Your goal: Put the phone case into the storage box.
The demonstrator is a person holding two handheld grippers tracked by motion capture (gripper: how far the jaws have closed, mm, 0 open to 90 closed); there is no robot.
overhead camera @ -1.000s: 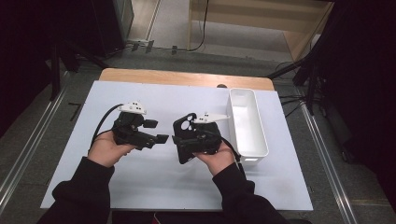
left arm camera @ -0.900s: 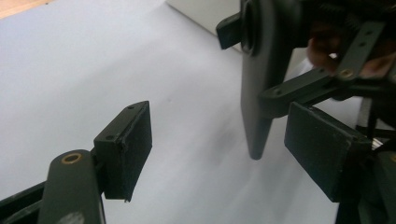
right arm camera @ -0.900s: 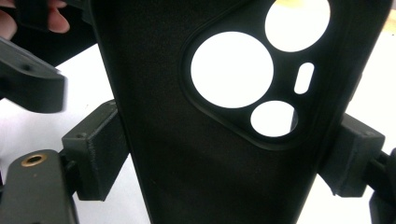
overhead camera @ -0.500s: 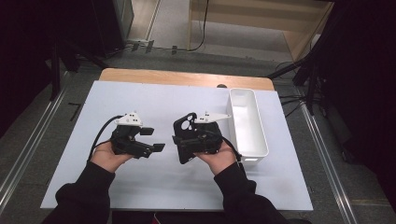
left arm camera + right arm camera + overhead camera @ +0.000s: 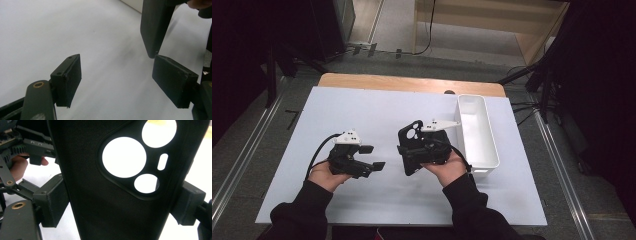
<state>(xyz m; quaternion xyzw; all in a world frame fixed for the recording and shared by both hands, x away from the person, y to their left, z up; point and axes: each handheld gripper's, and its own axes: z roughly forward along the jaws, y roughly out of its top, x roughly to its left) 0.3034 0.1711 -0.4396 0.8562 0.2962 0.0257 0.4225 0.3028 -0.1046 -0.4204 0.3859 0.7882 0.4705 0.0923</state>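
1. Your right gripper [image 5: 408,150] is clamped on a black phone case [image 5: 411,146]. In the right gripper view both pads press on the long edges of the case [image 5: 105,180], w/ the camera cut-outs near the top. The case stands above the mat [image 5: 377,112], about mid-table, just left of the white bin [image 5: 477,131].
2. Your left gripper [image 5: 373,157] holds nothing; its jaws are wide apart. In the left gripper view the lower corner of the case [image 5: 155,25] hangs just above the right pad [image 5: 172,83]; I cannot tell if they touch.
3. Risk: the case is thin and prob. soft, gripped only at the edges. If you squeeze more, it may bow and pop out of the pads.
4. Risk: if you bring the left gripper in fast, one pad can hit the corner and twist the case in the right gripper, so it tilts or slips down to the mat.
5. Risk: if you close the left jaws when the case is not between both pads, you catch only the corner; this hold is weak, and the case may fall when the right side lets go.
6. Risk: the bin is near your right hand [image 5: 447,167]; a swing to that side can bump its wall.
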